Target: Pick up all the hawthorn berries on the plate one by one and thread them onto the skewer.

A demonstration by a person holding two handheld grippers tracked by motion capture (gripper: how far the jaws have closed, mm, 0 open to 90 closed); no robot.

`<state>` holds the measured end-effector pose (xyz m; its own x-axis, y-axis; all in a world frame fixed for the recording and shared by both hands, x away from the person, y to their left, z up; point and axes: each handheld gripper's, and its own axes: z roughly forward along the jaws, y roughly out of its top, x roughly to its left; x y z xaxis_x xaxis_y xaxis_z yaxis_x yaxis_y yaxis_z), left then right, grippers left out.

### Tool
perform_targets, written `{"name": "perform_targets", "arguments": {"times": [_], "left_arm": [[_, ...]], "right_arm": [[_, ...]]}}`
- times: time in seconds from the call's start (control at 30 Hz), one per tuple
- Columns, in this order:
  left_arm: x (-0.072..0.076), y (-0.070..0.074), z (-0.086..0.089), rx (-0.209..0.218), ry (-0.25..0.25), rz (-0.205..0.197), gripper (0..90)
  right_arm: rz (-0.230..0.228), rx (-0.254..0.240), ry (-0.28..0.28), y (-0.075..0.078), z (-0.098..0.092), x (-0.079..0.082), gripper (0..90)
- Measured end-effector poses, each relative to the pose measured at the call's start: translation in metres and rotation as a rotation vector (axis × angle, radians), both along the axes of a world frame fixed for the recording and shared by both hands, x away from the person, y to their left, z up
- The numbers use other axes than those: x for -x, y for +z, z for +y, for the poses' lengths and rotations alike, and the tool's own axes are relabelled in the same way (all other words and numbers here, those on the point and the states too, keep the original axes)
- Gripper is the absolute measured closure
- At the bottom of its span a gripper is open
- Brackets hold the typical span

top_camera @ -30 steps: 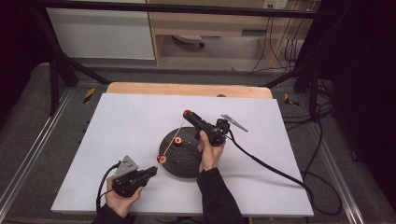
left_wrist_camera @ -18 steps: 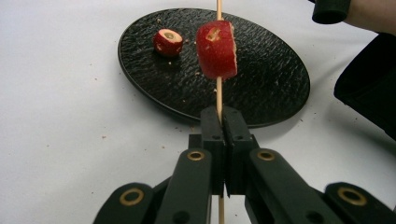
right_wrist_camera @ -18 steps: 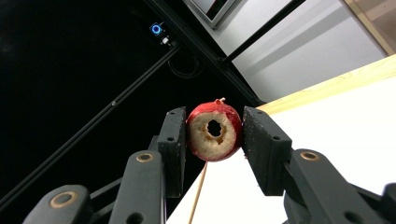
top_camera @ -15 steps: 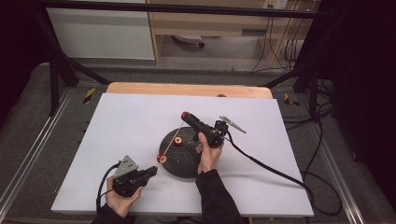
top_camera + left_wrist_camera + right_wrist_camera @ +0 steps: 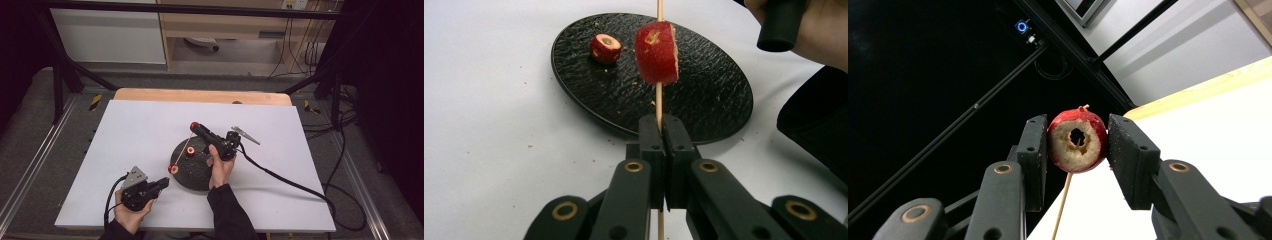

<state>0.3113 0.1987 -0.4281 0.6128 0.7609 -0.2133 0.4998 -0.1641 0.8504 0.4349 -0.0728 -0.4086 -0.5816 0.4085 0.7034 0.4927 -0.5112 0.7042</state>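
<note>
- A white table top (image 5: 150, 140) lies over a wooden board whose far edge shows beyond it; a dark metal frame, a pale cabinet and hanging cables stand behind, in a dim room.
- A round black plate (image 5: 192, 170) sits on the white top between the two grippers, just ahead of the left gripper (image 5: 162, 183) and under the right gripper (image 5: 196, 128).
- A thin wooden skewer (image 5: 659, 100) runs from the left gripper's tips up across the plate to the right gripper's tips.
- One red fruit slice (image 5: 656, 52) is threaded on the skewer just beyond the left gripper; another cored slice (image 5: 605, 48) lies loose on the plate, farther off and to the side of that gripper's line.
- The left gripper's jaws are pressed fully together, pinching the skewer's near end.
- The right gripper, raised above the plate's far side, has its jaws closed narrowly on a third red cored slice (image 5: 1078, 141), pads pressing both sides, with the skewer passing below it.
</note>
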Motion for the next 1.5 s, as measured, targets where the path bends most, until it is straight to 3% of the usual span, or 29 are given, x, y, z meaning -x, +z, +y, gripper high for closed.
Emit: {"name": "perform_targets", "arguments": {"times": [0.2,0.57,0.87,1.5], "left_arm": [[0.001,0.002,-0.001,0.011,0.009,-0.015,88.8],[0.0,-0.001,-0.003,-0.012,0.004,-0.006,88.9],[-0.001,0.0,-0.005,-0.028,0.003,-0.015,88.9],[-0.007,-0.004,-0.01,-0.024,0.0,-0.001,88.9]], "right_arm": [[0.005,0.009,0.025,-0.002,0.002,0.003,61.6],[0.011,0.041,0.057,-0.007,0.005,0.01,61.8],[0.052,0.074,0.119,-0.011,0.006,0.01,62.0],[0.075,0.161,0.183,-0.029,0.018,0.036,61.9]]}}
